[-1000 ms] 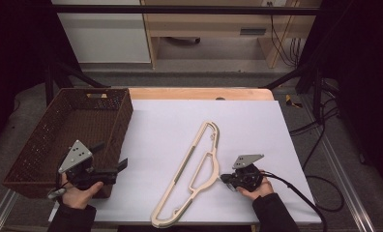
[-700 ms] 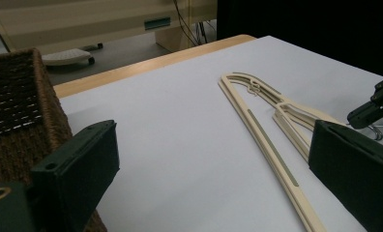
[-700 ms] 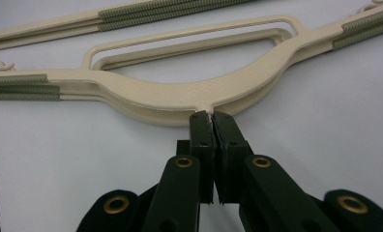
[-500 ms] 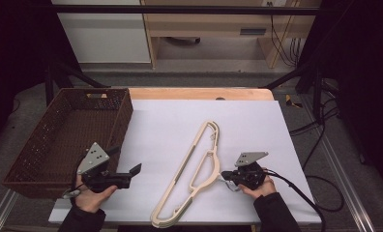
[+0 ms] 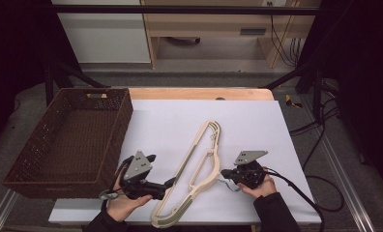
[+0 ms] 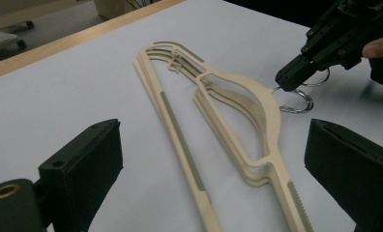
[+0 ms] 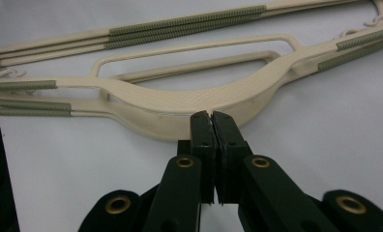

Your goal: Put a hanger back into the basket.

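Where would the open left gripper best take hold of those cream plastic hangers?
Probably the lower arm of the stacked cream plastic hangers, from their left: the left gripper is already beside it, that bar looks narrow enough for its open jaws, and the right gripper is shut at the metal hooks.

hangers (image 5: pixel 194 169) | cream, stacked | flat, diagonal on white table (image 5: pixel 257 121)

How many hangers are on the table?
2, stacked one on the other: the top hanger and a lower hanger whose edges show under it, lying diagonally mid-table between the grippers. More could be hidden in the stack.
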